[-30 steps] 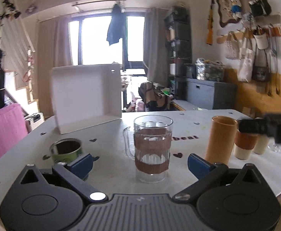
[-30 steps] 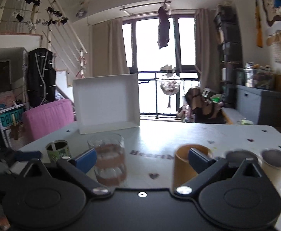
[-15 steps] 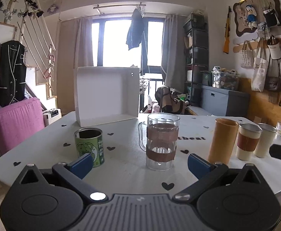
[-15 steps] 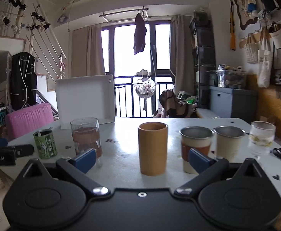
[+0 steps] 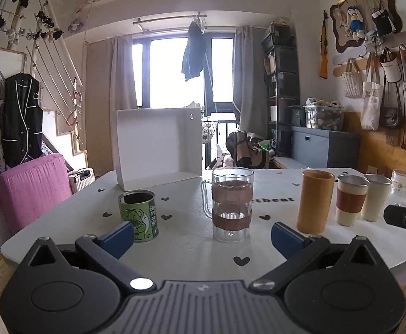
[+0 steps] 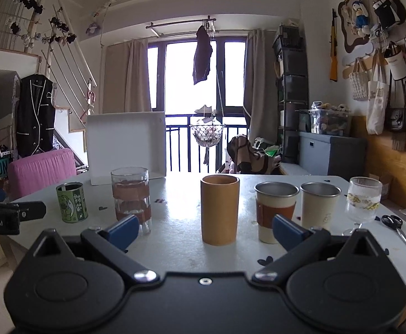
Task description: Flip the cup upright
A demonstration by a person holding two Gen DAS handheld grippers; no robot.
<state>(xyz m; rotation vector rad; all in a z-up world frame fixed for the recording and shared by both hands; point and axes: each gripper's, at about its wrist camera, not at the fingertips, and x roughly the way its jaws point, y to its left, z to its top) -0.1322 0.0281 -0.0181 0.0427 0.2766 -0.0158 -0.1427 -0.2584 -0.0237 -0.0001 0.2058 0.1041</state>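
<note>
Several cups stand upright in a row on the white table (image 5: 186, 247): a green tin cup (image 5: 139, 215), a glass mug with brown bands (image 5: 232, 204), an orange tumbler (image 5: 315, 201), a steel cup with a brown sleeve (image 5: 351, 203), a cream steel cup (image 5: 375, 196) and a stemmed glass (image 6: 364, 201). My left gripper (image 5: 201, 236) is open and empty, a little back from the glass mug. My right gripper (image 6: 205, 229) is open and empty, a little back from the orange tumbler (image 6: 219, 208). Each gripper shows at the edge of the other's view.
A white open box (image 5: 158, 144) stands on its side at the table's far left. Scissors (image 6: 396, 226) lie at the right edge. A pink chair (image 5: 33, 186) is left of the table. Small black hearts dot the tabletop.
Both grippers have pulled back and up from the cups, so the whole row now shows. Both stay open and empty.
</note>
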